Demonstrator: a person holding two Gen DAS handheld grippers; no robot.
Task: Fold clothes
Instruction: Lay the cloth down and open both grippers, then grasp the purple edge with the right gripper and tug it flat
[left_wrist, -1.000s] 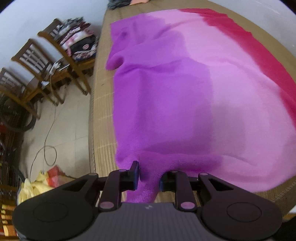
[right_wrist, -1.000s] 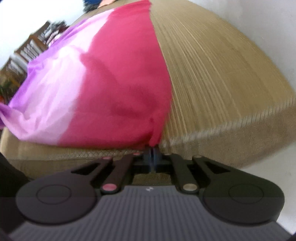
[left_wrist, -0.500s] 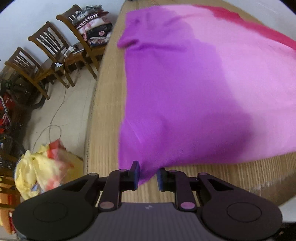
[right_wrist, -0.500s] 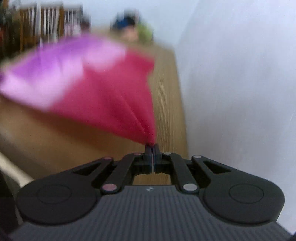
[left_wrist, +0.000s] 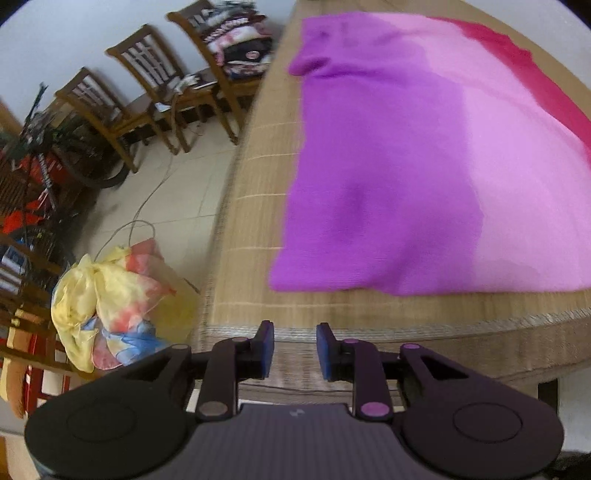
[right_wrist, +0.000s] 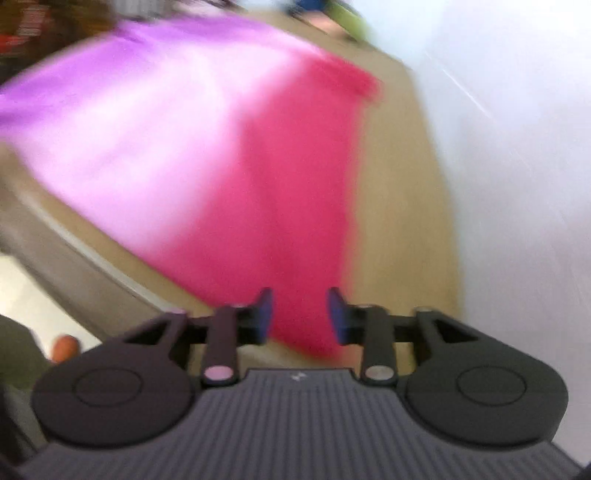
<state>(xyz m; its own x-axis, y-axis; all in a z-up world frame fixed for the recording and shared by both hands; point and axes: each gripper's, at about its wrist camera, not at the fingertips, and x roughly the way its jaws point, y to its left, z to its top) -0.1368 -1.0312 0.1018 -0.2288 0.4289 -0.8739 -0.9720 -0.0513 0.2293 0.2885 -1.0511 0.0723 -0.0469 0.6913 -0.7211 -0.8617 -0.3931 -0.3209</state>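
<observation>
Both grippers, left (left_wrist: 294, 349) and right (right_wrist: 300, 315), opening empty above soft ombré cloth (left_wrist: 424, 155).

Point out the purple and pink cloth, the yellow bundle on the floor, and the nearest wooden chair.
Cloth (left_wrist: 388, 177), left wrist view, purple part.
Yellow bundle (left_wrist: 99, 291), left wrist view, middle.
Wooden chair (left_wrist: 218, 48), left wrist view, backrest.

Both wrist views look steeply down, sharing the cloth (left_wrist: 406, 155).

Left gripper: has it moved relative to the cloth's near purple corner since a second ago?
Yes. The left gripper has backed off the purple cloth toward the table's near edge; fingers opening, nothing between them.
</observation>
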